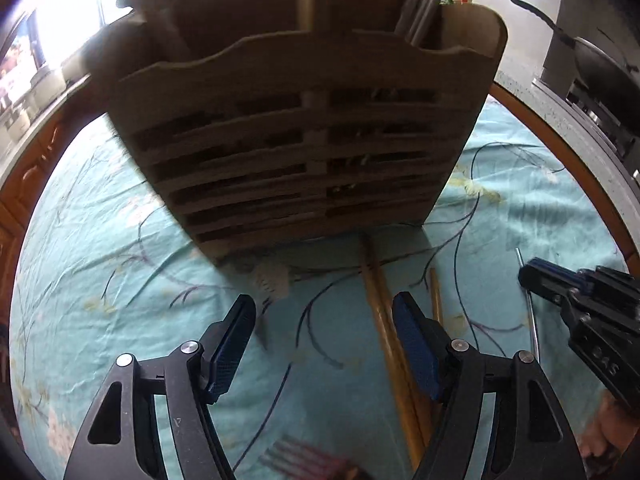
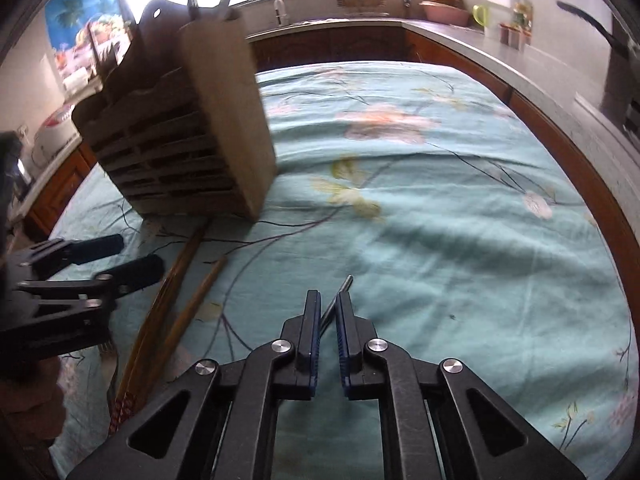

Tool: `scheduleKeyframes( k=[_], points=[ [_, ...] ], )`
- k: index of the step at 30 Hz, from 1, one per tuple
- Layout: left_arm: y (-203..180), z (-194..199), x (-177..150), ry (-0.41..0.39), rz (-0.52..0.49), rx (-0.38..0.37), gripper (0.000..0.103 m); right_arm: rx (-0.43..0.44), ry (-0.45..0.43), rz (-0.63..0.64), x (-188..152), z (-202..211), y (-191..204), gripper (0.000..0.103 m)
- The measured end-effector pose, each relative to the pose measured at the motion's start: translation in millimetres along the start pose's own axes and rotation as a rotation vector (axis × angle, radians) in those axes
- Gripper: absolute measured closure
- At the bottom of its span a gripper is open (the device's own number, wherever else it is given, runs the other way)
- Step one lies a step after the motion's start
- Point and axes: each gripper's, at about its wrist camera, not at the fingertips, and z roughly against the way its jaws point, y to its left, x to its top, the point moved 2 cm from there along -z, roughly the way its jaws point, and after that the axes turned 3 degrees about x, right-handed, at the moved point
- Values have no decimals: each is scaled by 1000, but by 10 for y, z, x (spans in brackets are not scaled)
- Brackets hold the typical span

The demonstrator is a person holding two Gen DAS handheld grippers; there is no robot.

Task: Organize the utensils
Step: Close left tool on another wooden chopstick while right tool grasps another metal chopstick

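Observation:
A slatted wooden utensil holder (image 1: pixel 304 140) stands on the teal floral tablecloth (image 1: pixel 120 240), with several utensils in its compartments; it also shows in the right wrist view (image 2: pixel 180 136). My left gripper (image 1: pixel 324 312) is open and empty, close in front of the holder. Wooden chopsticks (image 1: pixel 392 344) lie on the cloth by its right finger, also seen in the right wrist view (image 2: pixel 168 304). My right gripper (image 2: pixel 329 312) is shut on a thin metal rod (image 2: pixel 340 292) and holds it just above the cloth; it shows in the left wrist view (image 1: pixel 532 280).
A fork (image 2: pixel 108 360) lies on the cloth beneath the left gripper. A wooden-edged counter (image 2: pixel 560 92) curves round the table with a sink tap (image 2: pixel 276 0), bowls and a dark pan (image 1: pixel 600 60). Bare cloth (image 2: pixel 440 200) spreads to the right.

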Motion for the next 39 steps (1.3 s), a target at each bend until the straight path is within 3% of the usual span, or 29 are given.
scheduleKeyframes(
  k=[6, 15, 22, 25, 30, 39],
  points=[
    [73, -78, -119, 12, -15, 22, 36, 38, -4, -25, 29, 6, -52, 95],
    [407, -32, -232, 25, 76, -61, 38, 74, -11, -42, 24, 21, -68, 95],
    [481, -12, -192, 26, 98, -76, 45, 84, -9, -49, 31, 7, -50, 96],
    [635, 85, -239, 23, 156, -117, 45, 88, -8, -49, 35, 7, -42, 96],
    [729, 62, -279, 29, 178, -54, 60, 90, -11, -49, 38, 5, -41, 96],
    [568, -10, -162, 45, 160, -77, 60, 93, -7, -53, 49, 10, -25, 96]
  ],
)
